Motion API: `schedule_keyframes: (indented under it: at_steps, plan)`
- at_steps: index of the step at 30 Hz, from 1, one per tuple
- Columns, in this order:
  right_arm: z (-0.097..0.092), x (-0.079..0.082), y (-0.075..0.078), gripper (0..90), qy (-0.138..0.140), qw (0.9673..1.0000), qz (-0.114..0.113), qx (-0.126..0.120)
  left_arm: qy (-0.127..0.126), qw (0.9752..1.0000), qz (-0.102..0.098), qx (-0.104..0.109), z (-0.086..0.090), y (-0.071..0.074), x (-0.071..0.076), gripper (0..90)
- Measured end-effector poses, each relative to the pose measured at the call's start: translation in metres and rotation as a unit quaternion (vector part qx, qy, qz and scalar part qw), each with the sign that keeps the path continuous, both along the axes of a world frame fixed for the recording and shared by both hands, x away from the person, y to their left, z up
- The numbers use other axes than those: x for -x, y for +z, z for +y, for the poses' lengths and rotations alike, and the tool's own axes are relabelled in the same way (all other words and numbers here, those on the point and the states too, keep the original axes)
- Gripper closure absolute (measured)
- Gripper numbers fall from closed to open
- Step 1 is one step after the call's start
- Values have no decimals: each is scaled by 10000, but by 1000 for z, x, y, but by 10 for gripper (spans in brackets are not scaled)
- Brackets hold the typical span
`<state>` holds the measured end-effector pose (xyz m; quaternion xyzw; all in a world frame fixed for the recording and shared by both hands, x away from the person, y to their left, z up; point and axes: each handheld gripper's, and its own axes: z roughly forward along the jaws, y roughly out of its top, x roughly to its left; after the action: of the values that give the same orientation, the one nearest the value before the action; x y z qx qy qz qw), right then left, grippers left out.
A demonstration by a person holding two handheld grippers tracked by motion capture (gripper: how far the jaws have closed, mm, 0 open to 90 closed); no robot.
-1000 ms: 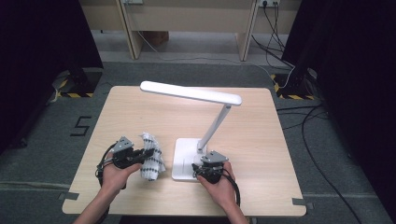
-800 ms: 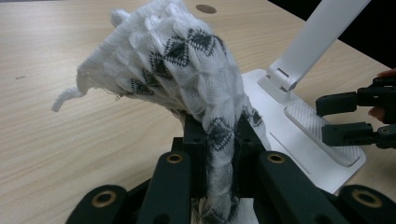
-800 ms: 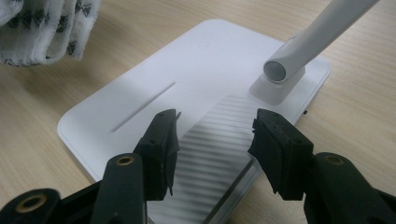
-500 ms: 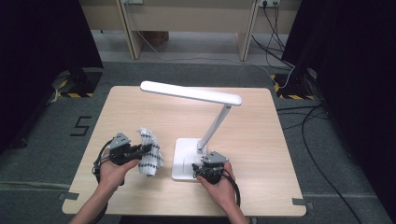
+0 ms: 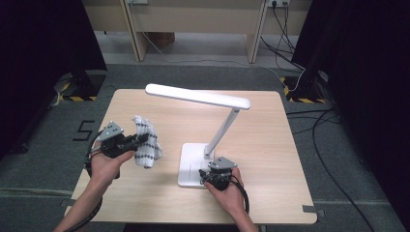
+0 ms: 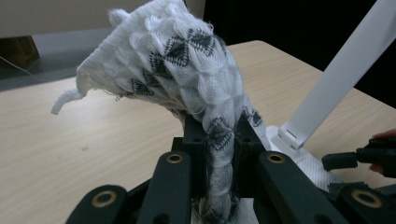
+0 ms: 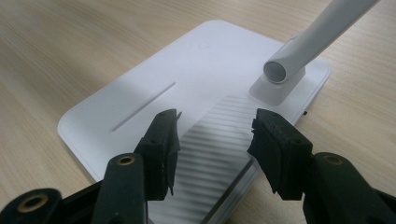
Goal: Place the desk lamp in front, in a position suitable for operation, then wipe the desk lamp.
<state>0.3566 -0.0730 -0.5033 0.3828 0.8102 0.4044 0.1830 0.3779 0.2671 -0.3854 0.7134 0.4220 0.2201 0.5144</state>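
Cloth [image 5: 145, 140] — white knit with a dark diamond pattern — is clamped between the jaws of the left gripper [image 5: 126, 142] and held above the left part of the table [image 5: 270, 121]. Over the white base [image 7: 154, 88] of the desk lamp [image 5: 198, 95], the right gripper [image 7: 212, 135] is spread wide — nothing is pinched between its jaws.

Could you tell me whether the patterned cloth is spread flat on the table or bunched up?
Bunched up: the cloth hangs in a crumpled wad from the shut left tool, lifted above the table.
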Motion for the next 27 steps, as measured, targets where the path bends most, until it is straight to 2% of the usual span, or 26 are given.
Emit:
schedule_keyframes:
  at_steps: [6,17,27]
  plan:
    - [0,0,0,510,2,10000,-2,17,14,9999,-148,-42,6,17,-2,798]
    - [-1,0,0,512,5,10000,5,16,-53,9998,-199,-55,5,26,-5,798]
    - [-1,-1,0,514,51,10000,-9,-14,-62,9996,-276,23,2,36,-8,798]
